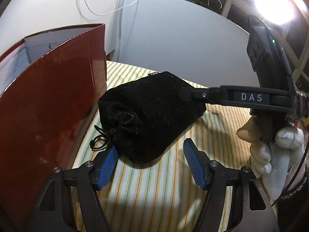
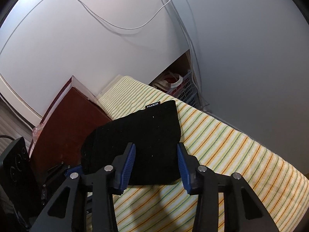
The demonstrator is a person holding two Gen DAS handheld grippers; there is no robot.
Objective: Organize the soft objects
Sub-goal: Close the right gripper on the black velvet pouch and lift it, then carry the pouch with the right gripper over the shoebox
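The black bag (image 1: 150, 116) lies on the striped cloth (image 1: 154, 189) right in front of my left tongs (image 1: 151, 154), and the far flat end of it sits between the pads of my right tongs (image 2: 156, 162); the big red box (image 1: 48, 106) stands just beside the bag, off to the left of my left tongs; my left tongs are wide apart and hold nothing, with the left pad touching or almost touching the tied end and the right pad out over bare cloth; my right tongs have their blue pads (image 2: 128, 166) on both sides of the bag's end, but I cannot tell if they are squeezing it yet or only sitting close; my gloved hand (image 1: 270, 150) shows at the right edge of the left view; I think the bag is soft and fuzzy and a bit puffy, so it will squash and bend when I pinch it, and it will sag if I lift it by one end only; it does not look slippery, and it does not look like it would break; the string (image 1: 100, 137) at the tied mouth is thin and could slip out, so I would not grab that; I think the best spot is the fat middle of the bag, or one end in each tongs, so it stays flat on the way to the box.
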